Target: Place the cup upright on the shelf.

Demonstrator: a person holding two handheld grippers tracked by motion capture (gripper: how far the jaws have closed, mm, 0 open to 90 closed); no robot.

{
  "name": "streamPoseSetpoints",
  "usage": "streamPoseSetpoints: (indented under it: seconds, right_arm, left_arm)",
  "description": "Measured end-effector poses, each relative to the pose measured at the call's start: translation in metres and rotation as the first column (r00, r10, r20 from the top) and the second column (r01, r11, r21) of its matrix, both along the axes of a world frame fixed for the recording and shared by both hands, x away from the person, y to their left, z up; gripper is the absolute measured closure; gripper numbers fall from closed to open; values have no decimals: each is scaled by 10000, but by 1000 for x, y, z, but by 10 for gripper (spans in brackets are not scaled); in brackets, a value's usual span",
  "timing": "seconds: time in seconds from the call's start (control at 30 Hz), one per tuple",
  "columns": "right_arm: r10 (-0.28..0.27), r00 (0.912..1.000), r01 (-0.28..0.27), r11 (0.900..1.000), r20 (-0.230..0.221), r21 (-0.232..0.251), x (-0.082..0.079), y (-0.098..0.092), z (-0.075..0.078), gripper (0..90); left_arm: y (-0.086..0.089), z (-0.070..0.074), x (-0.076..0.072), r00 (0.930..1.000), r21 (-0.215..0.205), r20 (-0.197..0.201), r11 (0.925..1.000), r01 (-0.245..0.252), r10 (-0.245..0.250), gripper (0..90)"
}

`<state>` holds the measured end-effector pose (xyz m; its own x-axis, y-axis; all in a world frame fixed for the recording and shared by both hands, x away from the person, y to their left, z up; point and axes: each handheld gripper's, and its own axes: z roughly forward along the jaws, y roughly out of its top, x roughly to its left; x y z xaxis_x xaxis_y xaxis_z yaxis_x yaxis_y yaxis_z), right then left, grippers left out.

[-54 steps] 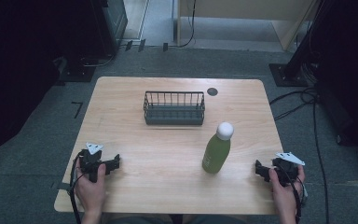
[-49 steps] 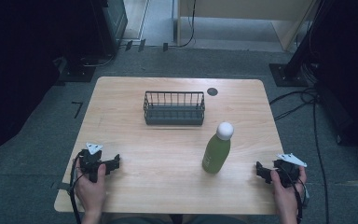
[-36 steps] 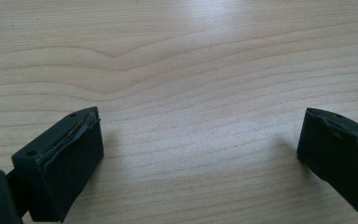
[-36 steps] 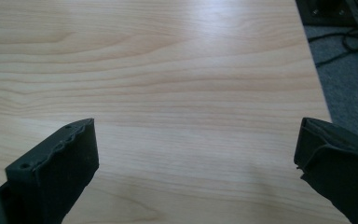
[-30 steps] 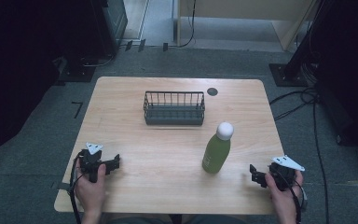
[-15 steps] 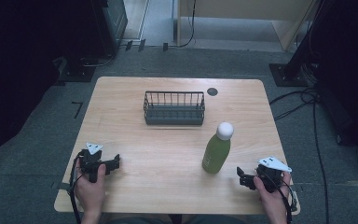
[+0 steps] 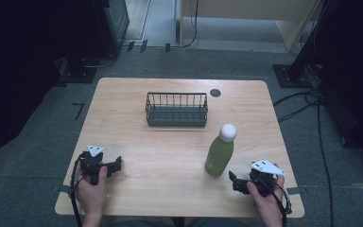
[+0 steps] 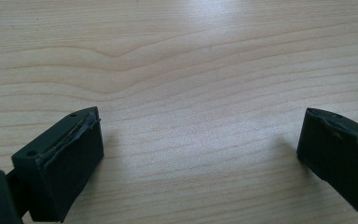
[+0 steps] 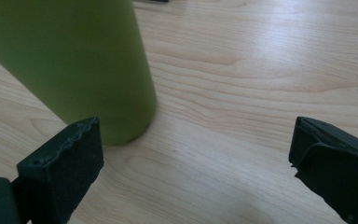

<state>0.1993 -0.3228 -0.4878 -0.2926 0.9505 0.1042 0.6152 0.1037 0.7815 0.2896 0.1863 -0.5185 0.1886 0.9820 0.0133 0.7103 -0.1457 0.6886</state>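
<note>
A green bottle (image 7: 220,153) with a white cap stands upright on the wooden table (image 7: 179,146), right of centre. My right gripper (image 7: 234,180) sits low at the table's front right, just right of the bottle's base, open and empty. In the right gripper view the bottle (image 9: 70,60) rises close ahead, beyond the left jaw, and the right gripper (image 9: 196,158) has bare wood between its jaws. My left gripper (image 7: 117,164) rests at the front left, open with nothing in it. The left gripper view has the left gripper (image 8: 198,158) over bare wood grain.
A dark wire basket (image 7: 176,109) stands at the back middle of the table. A small dark round disc (image 7: 215,92) lies behind it to the right. Cables (image 7: 307,101) trail on the grey floor to the right of the table.
My right gripper has slid left along the front edge toward the bottle's base. The left gripper and the bottle have stayed still.
</note>
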Motion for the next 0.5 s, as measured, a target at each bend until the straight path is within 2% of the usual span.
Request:
streamPoseSetpoints:
  seconds: [0.5]
  right_arm:
    - [716,9970,-725,9969,293,321,5,27,7,21]
  left_arm:
    - [0,0,0,10000,1,-1,10000,2,-2,9]
